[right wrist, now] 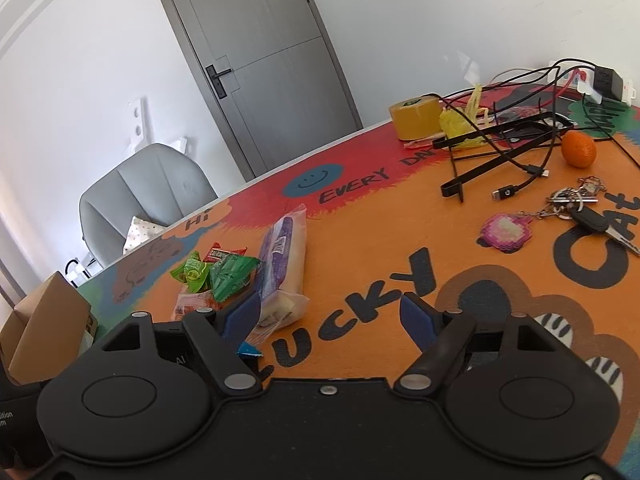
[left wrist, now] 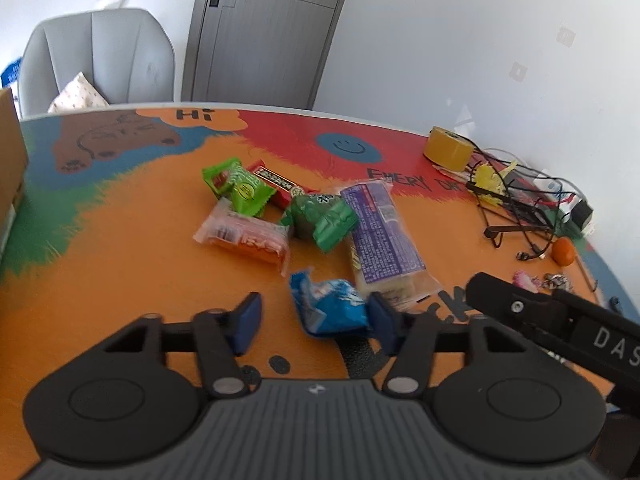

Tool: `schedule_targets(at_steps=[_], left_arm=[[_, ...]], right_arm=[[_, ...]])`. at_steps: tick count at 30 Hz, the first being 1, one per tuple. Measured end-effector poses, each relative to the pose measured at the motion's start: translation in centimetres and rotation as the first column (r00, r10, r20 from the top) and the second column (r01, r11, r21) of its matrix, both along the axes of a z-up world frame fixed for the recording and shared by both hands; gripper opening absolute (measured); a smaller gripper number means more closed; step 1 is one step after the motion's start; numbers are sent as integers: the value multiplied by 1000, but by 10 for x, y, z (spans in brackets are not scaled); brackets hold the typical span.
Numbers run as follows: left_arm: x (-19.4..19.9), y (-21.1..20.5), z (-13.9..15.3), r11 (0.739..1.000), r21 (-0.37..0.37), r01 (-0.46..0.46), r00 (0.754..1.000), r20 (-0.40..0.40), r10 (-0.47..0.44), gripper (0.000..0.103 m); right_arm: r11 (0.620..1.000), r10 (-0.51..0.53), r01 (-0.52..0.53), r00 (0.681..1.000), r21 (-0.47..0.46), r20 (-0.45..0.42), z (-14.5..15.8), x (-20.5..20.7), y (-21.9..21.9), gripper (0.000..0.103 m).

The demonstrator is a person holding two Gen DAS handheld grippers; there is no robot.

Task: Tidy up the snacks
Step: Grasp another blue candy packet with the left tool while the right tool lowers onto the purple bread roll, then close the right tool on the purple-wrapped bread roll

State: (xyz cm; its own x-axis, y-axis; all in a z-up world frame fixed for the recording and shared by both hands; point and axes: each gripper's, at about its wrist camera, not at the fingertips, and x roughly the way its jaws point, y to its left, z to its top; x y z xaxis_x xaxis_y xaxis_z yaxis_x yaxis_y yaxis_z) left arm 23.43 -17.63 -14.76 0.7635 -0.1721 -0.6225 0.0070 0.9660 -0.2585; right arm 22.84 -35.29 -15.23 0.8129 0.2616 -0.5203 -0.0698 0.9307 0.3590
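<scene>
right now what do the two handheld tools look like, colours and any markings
Both match: a black body with two round black discs, black linkage arms on silver pivot pins, and blue textured pads on the fingers. The left tool has a ribbed grey centre plate with a small logo. The right tool has a plain black centre with a silver screw; its side shows white letters "DAS" in the left wrist view.

Colourful table mat (left wrist: 120,240) with scattered snack packets (left wrist: 384,236), tape roll (left wrist: 448,150), perhaps keys (right wrist: 580,208).
</scene>
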Motion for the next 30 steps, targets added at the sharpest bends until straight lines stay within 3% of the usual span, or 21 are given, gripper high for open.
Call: schedule_targets(at_steps=[1,4,24,26,28,30], left_arm=[[0,0,0,1000,-9,11,1000,2,-11,36],[-1,0,3,1000,-4,23,1000,5,-23,30],[-7,31,20,999,26,-28,998,55,27,29],[-9,34,22,999,27,-30,998,61,29,29],[-9,36,23,999,36,-38,997,67,35,29],[-10,39,23,998,39,-48,997,68,46,29]], right_arm=[[1000,3,-3,1000,8,-2,0,1,1,77],[1000,10,-10,1000,15,-5,0,6,5,77],[999,32,-32,999,-15,-18,-8,38,40,77],[999,35,-35,999,-22,-25,-11,42,44,72],[999,41,-42,999,-26,-36,-13,45,48,53],[999,47,-48,997,-24,-53,-17,46,50,42]])
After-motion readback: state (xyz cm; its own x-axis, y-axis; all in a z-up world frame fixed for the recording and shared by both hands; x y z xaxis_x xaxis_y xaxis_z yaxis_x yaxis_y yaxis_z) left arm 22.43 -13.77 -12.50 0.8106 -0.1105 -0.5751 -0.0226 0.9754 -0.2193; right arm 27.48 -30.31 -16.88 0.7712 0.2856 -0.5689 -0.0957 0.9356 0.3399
